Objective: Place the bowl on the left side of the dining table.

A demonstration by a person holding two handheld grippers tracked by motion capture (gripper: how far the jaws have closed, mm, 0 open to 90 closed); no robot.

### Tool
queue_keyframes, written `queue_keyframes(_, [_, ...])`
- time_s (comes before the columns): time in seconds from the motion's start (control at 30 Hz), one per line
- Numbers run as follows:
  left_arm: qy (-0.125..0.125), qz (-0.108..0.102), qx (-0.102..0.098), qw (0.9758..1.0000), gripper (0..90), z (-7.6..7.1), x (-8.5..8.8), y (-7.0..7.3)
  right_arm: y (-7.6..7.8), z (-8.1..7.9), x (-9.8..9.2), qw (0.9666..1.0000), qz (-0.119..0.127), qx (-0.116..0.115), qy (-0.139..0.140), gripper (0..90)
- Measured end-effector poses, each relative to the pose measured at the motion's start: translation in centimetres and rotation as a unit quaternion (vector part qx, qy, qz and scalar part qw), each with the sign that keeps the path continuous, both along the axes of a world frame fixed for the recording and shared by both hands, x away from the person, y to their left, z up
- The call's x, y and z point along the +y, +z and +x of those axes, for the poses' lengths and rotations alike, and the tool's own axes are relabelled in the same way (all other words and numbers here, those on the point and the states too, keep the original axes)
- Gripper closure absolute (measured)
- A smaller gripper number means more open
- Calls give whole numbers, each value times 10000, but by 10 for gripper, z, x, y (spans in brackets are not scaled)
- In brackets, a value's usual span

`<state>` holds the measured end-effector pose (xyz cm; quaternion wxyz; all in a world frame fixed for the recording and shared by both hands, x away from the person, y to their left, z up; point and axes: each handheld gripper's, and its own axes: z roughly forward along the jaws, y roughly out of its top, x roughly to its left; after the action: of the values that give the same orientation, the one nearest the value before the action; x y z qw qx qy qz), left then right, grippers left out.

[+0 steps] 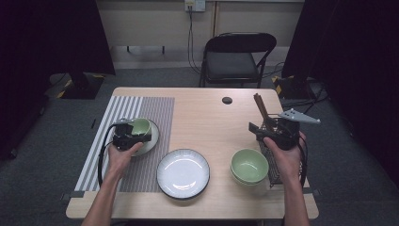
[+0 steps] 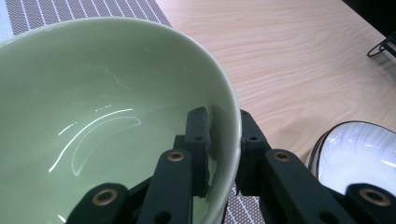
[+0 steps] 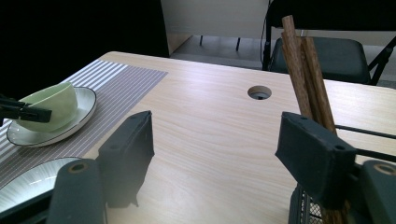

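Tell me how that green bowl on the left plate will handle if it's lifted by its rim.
The green bowl looks glazed and glossy, so probably slippery and rigid. The left gripper straddles only one edge of its rim, so it would likely tilt when lifted. It sits tipped on a plate, and may chip if dropped.

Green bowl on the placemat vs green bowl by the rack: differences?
The bowl on the placemat sits on a white plate, with the left gripper astride its rim; the bowl by the rack sits on the bare table, ungripped. The first leans in the right gripper view; the second sits level. Both are pale green and empty.
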<state>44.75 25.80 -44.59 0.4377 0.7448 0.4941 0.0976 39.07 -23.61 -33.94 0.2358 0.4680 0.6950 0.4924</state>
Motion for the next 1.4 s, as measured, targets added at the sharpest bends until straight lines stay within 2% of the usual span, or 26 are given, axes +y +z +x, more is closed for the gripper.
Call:
queue_keyframes(0.17, [-63, 65, 35, 10000, 777, -1, -1, -2, 0, 0, 1, 10000, -10, 12, 10, 268])
queue_keyframes(0.3, [8, 89, -25, 10000, 773, -4, -1, -4, 0, 0, -1, 10000, 7, -9, -10, 268])
queue_keyframes(0.53, [22, 160, 73, 9998, 740, -3, -1, -9, 0, 0, -1, 10000, 3, -13, -19, 268])
queue_keyframes(0.83, [-4, 23, 80, 10000, 729, -1, 1, -9, 0, 0, 1, 10000, -19, 7, -9, 268])
queue_keyframes(0.97, [-86, -50, 61, 9999, 677, -2, 4, -5, 0, 0, 0, 10000, -8, 12, -16, 268])
queue_keyframes(1.07, [-168, 10, -36, 9999, 707, -5, 5, -2, 0, 0, 0, 10000, -7, 0, -21, 268])
queue_keyframes(1.17, [-181, -43, -16, 9998, 720, -6, 7, -3, 0, 0, 0, 10000, -9, -3, -23, 268])
queue_keyframes(1.23, [-256, 13, -20, 9997, 776, -6, 9, -4, 0, 0, 0, 10000, -6, -5, -26, 268])
queue_keyframes(1.4, [-253, -200, 78, 9995, 783, -4, 14, -5, 0, 0, 0, 10000, -29, 4, -25, 268])
